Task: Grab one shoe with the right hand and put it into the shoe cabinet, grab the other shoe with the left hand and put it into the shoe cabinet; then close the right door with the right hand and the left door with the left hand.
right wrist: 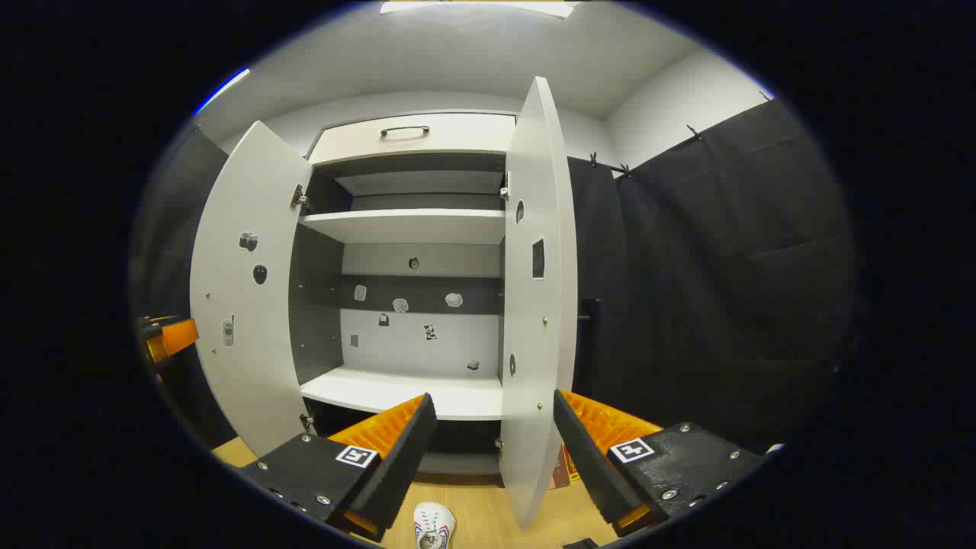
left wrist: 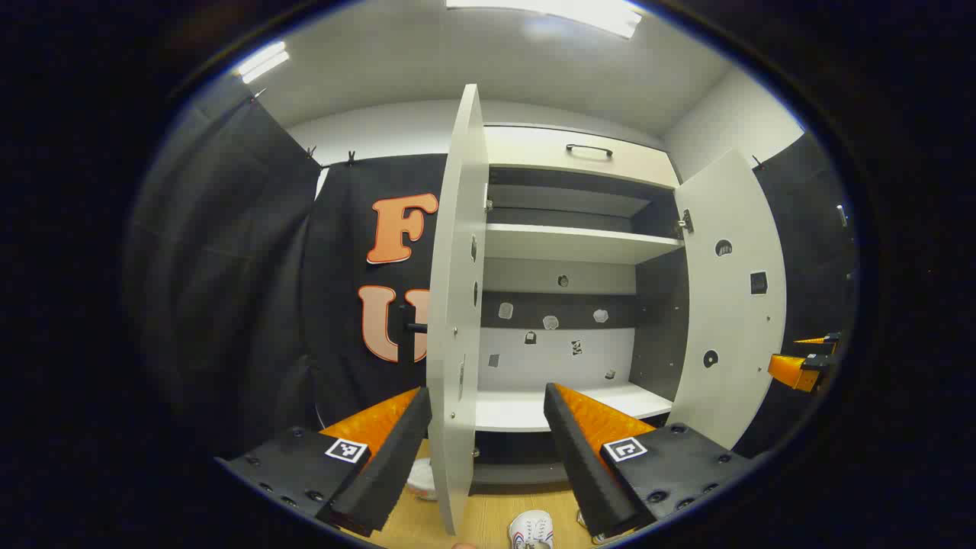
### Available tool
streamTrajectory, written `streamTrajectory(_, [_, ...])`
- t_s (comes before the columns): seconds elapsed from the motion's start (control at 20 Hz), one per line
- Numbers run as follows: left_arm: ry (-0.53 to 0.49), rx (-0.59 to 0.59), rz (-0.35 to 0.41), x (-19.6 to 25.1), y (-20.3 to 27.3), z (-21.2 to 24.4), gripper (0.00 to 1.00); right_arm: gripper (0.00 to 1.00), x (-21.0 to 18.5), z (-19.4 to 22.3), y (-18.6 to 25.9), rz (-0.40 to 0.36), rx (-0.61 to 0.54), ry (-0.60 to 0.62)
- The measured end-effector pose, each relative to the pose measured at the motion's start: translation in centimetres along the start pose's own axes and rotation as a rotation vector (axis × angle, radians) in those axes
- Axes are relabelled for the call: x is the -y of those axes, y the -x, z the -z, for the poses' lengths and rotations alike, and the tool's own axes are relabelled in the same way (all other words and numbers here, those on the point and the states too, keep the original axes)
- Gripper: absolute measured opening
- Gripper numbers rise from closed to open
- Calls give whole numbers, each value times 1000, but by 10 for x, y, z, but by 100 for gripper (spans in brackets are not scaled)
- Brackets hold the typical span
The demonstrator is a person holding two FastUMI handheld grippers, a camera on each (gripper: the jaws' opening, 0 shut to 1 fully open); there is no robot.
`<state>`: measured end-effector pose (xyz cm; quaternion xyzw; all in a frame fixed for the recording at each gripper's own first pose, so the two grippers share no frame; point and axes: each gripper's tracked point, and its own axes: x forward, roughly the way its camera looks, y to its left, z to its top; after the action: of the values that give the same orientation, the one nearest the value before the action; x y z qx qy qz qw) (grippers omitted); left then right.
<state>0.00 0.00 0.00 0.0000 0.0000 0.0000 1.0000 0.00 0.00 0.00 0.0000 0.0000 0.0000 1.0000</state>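
ahead, both hand-held grippers' jaws apart, empty, before open shoe cabinet [left wrist: 564,244], shoe [right wrist: 433,526] on floor [right wrist: 488,518].

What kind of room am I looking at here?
Probably a staged test booth, not a real home: black cloth hangs clipped along the walls, a white shoe cabinet stands with both doors open, and a shoe lies on the wooden floor.

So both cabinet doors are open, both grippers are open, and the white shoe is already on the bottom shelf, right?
Not quite. The white shoe lies on the wooden floor in front of the shoe cabinet, not on the bottom shelf; the right gripper view shows it. The rest holds: both doors stand open, and the left hand-held gripper and right hand-held gripper are open.
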Motion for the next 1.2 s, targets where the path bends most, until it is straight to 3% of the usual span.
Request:
streamTrajectory(0.15, [10,3,-4,-1,0,-2,96,95,-1,-3,-1,-2,10,10])
streamTrajectory(0.2, [12,2,-5,-3,1,-1,96,100,-2,-4,-1,-2,13,17])
streamTrajectory(0.25, [15,-2,-4,-3,0,0,96,95,-2,-5,0,-5,14,22])
streamTrajectory(0.3, [17,-6,0,-2,1,1,96,100,-3,-5,0,-7,16,24])
streamTrajectory(0.35, [18,-8,1,-2,1,1,96,95,-3,-5,0,-10,16,24])
streamTrajectory(1.05, [5,-26,-3,-5,7,7,96,95,-17,6,-6,-52,6,31])
streamTrajectory(1.15, [4,-23,-5,-7,7,6,96,100,-19,13,-8,-51,-7,29])
streamTrajectory(1.2, [5,-21,-6,-7,8,6,96,95,-20,18,-10,-52,-14,31])
